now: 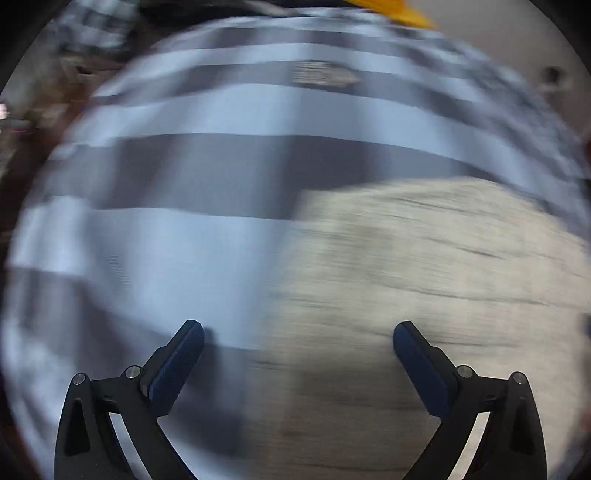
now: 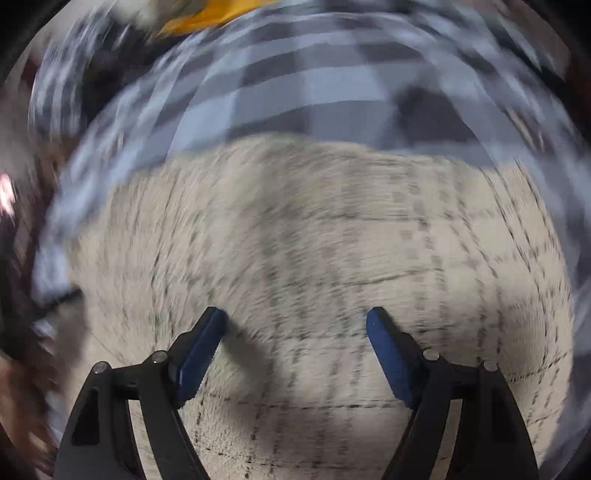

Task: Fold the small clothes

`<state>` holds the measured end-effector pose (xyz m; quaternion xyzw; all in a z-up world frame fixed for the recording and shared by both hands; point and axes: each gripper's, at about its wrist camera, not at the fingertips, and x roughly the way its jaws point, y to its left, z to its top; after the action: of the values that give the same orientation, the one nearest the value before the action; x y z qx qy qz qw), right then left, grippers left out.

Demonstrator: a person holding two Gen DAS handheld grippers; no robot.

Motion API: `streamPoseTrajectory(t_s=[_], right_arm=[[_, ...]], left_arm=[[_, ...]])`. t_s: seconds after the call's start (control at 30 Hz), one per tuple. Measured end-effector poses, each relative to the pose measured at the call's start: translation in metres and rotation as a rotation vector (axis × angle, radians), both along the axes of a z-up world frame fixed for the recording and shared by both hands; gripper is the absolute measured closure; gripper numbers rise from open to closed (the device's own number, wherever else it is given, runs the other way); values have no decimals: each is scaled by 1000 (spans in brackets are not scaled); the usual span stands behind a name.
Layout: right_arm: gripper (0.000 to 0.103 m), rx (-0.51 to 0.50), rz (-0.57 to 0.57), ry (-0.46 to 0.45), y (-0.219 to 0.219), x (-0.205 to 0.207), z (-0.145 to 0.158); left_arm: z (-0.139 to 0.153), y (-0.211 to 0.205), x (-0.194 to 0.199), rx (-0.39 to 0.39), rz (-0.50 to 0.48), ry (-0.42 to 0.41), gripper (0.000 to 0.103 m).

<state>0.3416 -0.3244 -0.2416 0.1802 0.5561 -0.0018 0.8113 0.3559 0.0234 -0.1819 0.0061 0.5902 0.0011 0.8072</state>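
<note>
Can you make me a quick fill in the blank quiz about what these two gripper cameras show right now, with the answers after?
1. Both the left gripper and the right gripper have their jaws ____, with nothing between them.
2. The beige cloth lies on a blue and grey ____ patterned sheet.
3. At the top edge of both views sits a blurred item coloured ____.
4. The pads on the fingers are coloured ____.

Missing words: open; checked; orange; blue
</note>
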Motion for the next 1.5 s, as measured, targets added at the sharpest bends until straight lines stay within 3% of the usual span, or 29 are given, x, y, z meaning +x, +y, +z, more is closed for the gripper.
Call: streamPoseTrajectory(t_s=[0.1, 0.27, 0.4, 0.53, 0.63, 0.73, 0.83, 0.93, 1.0, 1.07, 1.13, 1.2, 1.33, 1.4, 1.5], right_arm=[[25, -99, -181, 15, -31, -14, 18], [25, 6, -275, -79, -43, -66, 67], [25, -56, -222, -167, -17, -126, 110], [25, -34, -222, -197, -5, -168, 126], [25, -20, -111, -193, 12, -193, 132], [25, -5, -27, -191, 29, -219, 132], [25, -42, 2, -173, 40, -233, 119], [25, -54, 29, -157, 43, -235, 98], [25, -68, -41, -124, 36, -235, 90], [25, -91, -100, -154, 26, -234, 91], [25, -101, -173, -109, 12, -230, 84], [25, -42, -243, -38, -7, -226, 69], [25, 200, -486, 101, -63, -229, 29], [25, 240, -545, 129, -72, -230, 19], [25, 236, -536, 179, -72, -219, 10]], left_arm=[[22, 39, -15, -24, 90, -22, 0], [84, 58, -87, -50, 154, -135, 0], [122, 57, -147, -119, 141, -190, 0], [147, 38, -194, -84, 95, -214, 0], [161, 24, -227, -106, 19, -181, 0], [171, 9, -259, -63, -26, -225, 0], [167, -14, -279, -29, -117, -225, 0], [153, -34, -287, -75, -211, -195, 0], [142, -43, -288, -86, -241, -162, 0], [130, -52, -287, -65, -268, -137, 1], [123, -57, -286, -50, -288, -131, 1], [115, -60, -284, -49, -296, -116, 0], [104, -60, -282, 4, -277, -98, 0], [101, -57, -280, 32, -265, -92, 0], [101, -53, -277, 14, -252, -81, 0]])
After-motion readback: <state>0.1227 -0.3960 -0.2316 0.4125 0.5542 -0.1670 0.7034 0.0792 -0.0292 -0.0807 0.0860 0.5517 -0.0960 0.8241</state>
